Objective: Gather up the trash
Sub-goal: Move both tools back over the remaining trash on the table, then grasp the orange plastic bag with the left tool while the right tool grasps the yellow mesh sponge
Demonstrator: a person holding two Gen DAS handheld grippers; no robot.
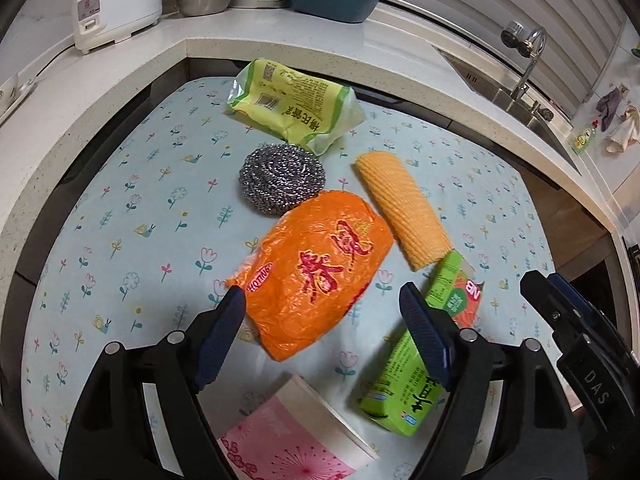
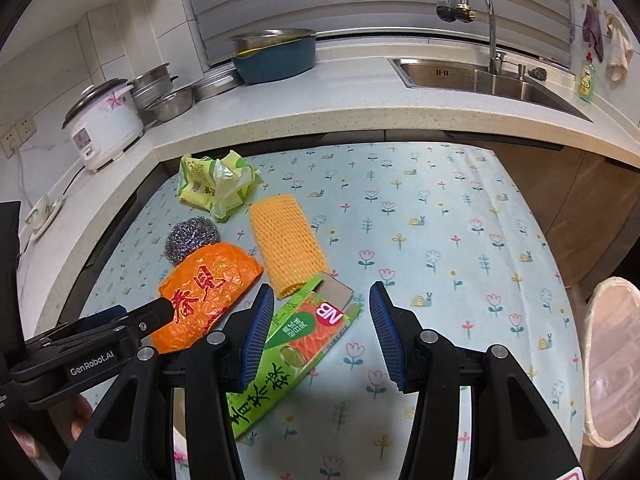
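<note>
Currently: left gripper (image 1: 322,322) jaws apart above orange bag (image 1: 316,272), gripping nothing | right gripper (image 2: 322,332) jaws apart over green carton (image 2: 288,356), pads clear | right view only: lined bin (image 2: 612,360) far right | left view only: pink cup (image 1: 296,440) nearest

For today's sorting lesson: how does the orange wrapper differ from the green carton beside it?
The orange wrapper is soft, crinkled plastic; the green carton is stiff, flat-sided card. The wrapper bears red characters, the carton dark ones and an orange picture. The carton's far end flap is open; the wrapper looks puffed. Both lie on the flowered cloth.
</note>
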